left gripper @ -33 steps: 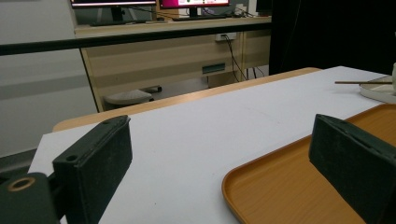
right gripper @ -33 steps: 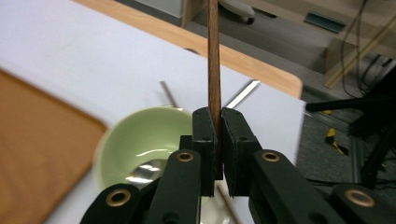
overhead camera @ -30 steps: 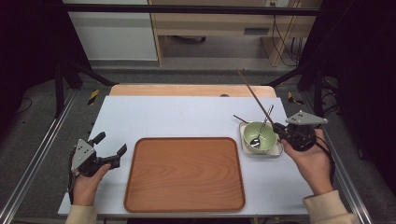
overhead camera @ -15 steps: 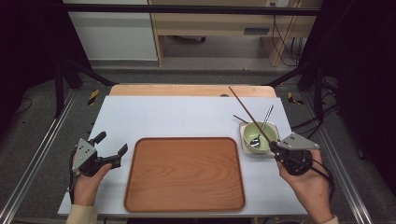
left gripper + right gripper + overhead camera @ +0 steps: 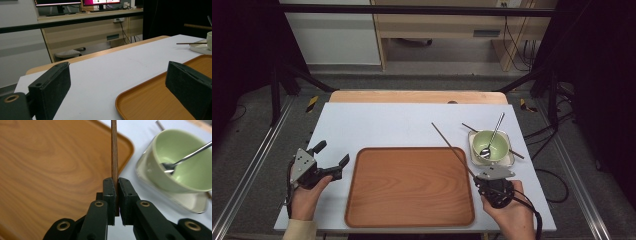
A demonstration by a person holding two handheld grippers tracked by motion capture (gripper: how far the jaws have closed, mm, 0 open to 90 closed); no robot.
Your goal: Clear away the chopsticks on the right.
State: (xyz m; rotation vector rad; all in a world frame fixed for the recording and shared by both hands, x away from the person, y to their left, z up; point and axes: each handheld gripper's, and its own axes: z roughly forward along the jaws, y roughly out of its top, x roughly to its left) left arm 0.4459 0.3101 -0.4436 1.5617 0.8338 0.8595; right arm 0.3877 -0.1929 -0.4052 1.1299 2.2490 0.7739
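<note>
White table, wooden tray, and one chopstick pinched in our right tongs.

Under both our hands lies the white table [image 5: 387, 120], with the brown wooden tray [image 5: 409, 186] between the two tongs. Our right tongs [image 5: 116, 185] are clenched on a chopstick [image 5: 452, 149]: a thin, straight, dark brown wooden stick, its near end squeezed between the black pads, the rest slanting up and away over the tray's corner nearest them. Just beyond these tongs stands a pale green bowl [image 5: 490, 145] on a small white plate [image 5: 507, 161], a metal spoon [image 5: 493, 135] leaning inside it and a second chopstick [image 5: 517, 154] lying across the plate under the bowl. Our left tongs [image 5: 332, 157] rest released on the table beside the tray's other edge, jaws spread wide with nothing between them.
</note>
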